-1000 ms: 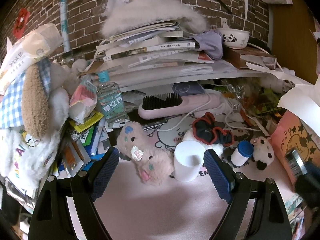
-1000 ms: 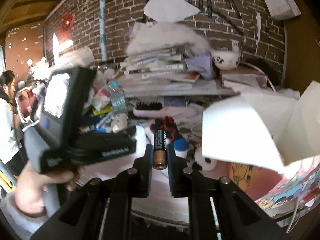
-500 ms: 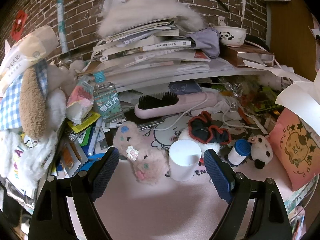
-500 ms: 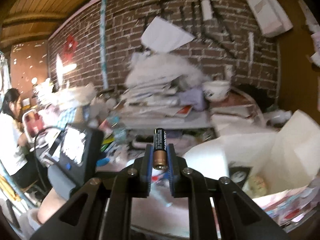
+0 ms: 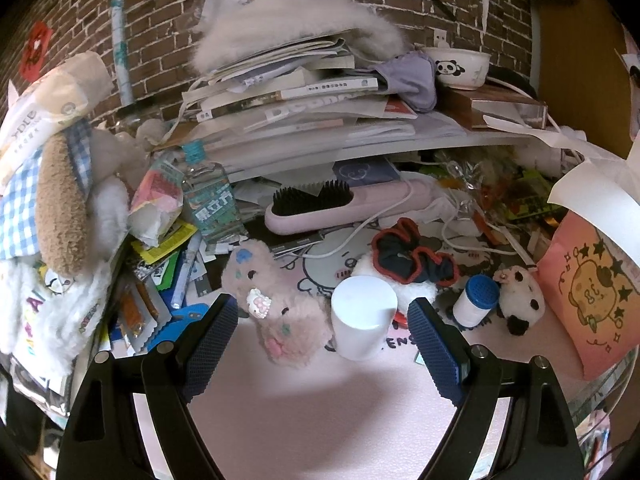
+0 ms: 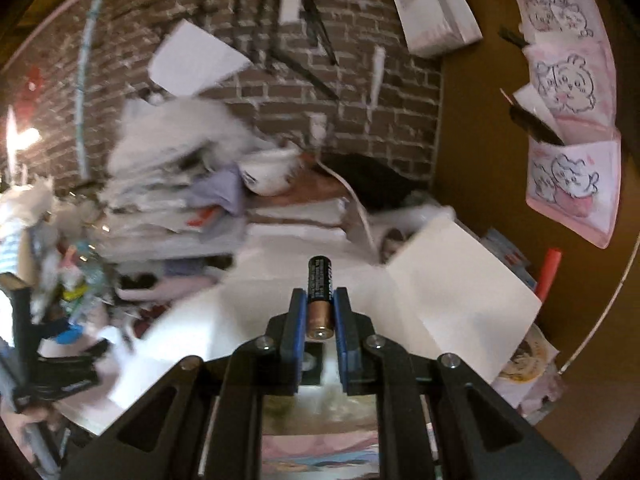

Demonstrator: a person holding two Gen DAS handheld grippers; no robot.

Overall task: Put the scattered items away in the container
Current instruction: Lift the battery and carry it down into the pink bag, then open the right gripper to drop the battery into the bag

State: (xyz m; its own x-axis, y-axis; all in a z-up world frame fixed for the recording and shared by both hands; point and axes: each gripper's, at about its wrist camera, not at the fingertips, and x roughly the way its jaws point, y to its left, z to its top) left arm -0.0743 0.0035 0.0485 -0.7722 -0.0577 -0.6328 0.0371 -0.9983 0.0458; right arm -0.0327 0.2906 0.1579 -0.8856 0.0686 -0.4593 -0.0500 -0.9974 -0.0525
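Observation:
My right gripper is shut on a black and copper battery that stands upright between its blue pads. It hangs above the open white flaps of a pink paper bag decorated with cartoon drawings. In the left wrist view my left gripper is open low over the pink mat. Just ahead of its fingers lie a pink plush toy and a white cup. Beyond them sit a red-trimmed scrunchie, a small blue-capped bottle and a panda plush.
A shelf piled with books, papers and a panda bowl stands against the brick wall. A pink hairbrush, a clear bottle, packets and a plush dog crowd the left. Cartoon drawings hang on the right wall.
My right gripper has risen and swung right with the battery, now over the bag's flaps. The left gripper has drawn back a little and stays open.

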